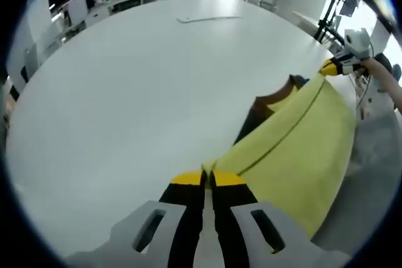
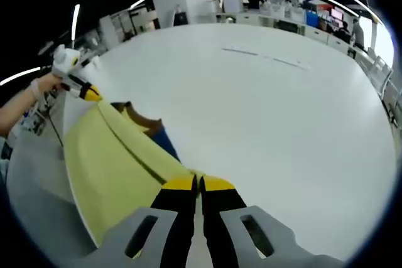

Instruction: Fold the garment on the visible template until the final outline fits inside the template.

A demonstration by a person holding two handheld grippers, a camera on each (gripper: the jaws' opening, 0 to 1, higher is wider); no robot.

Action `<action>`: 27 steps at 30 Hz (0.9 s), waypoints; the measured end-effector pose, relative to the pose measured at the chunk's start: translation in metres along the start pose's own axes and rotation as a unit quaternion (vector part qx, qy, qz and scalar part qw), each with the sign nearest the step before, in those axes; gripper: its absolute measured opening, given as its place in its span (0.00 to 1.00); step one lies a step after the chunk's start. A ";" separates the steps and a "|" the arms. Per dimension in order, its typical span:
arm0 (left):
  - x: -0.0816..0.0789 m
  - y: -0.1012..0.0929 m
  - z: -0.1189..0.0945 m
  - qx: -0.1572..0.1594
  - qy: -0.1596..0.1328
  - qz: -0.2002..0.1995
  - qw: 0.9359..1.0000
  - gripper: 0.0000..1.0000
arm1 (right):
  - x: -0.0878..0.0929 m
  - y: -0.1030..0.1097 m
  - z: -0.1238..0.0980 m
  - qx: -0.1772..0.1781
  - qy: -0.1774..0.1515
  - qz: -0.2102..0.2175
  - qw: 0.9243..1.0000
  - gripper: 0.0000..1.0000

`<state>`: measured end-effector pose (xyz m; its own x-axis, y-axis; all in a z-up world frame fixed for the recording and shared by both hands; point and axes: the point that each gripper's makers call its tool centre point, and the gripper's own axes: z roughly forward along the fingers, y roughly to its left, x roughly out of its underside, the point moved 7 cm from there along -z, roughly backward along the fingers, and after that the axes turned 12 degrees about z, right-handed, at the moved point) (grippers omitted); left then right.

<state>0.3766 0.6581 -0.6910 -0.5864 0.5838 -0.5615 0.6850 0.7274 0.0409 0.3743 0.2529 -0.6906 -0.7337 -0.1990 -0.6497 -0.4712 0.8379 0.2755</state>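
In the left gripper view the left gripper [image 1: 208,178] has its yellow-tipped black jaws pressed together on a corner of the yellow garment [image 1: 300,155]. In the right gripper view the right gripper [image 2: 198,183] is clamped the same way on the garment's [image 2: 107,155] opposite corner, jaws closed with cloth pinched between the tips. Each gripper also appears far off in the other's view: the right one [image 1: 336,66] at the far right, the left one [image 2: 88,92] at the far left, held by a hand [image 2: 39,87].

The garment is stretched between the two grippers along the near edge of the table, partly draped over that edge. Its cloth is soft, matte and pale yellow, with a straight dark seam or fold line running its length. Brown and blue parts show at its inner side, lying on the tabletop.

The table [image 1: 138,92] is large, white, smooth and rounded in outline. Far across it lies a thin pale strip [image 1: 207,19], flat on the surface; whether this marks the template cannot be told.

Beyond the table is an open office room with white desks, white pillars, chairs and long ceiling light strips. A dark stand [image 1: 331,10] rises at the far right in the left gripper view.
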 end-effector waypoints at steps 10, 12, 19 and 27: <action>0.000 0.001 0.003 -0.002 0.002 0.000 1.000 0.01 | 0.003 -0.002 0.003 0.002 0.002 0.003 1.000 0.03; 0.001 0.000 0.005 -0.001 0.004 0.000 1.000 0.01 | 0.003 -0.002 0.004 0.003 0.001 0.004 1.000 0.03; 0.002 0.000 0.007 -0.002 0.004 -0.002 1.000 0.01 | 0.006 -0.004 0.006 0.003 0.005 0.008 1.000 0.04; 0.000 0.002 0.002 -0.013 -0.005 0.003 1.000 0.03 | 0.002 -0.005 0.002 0.006 -0.010 0.007 1.000 0.04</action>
<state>0.3788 0.6587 -0.6926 -0.5777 0.5843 -0.5700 0.6770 0.7331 0.0653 0.3764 0.2499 -0.6947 -0.7298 -0.1764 -0.6605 -0.4552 0.8462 0.2770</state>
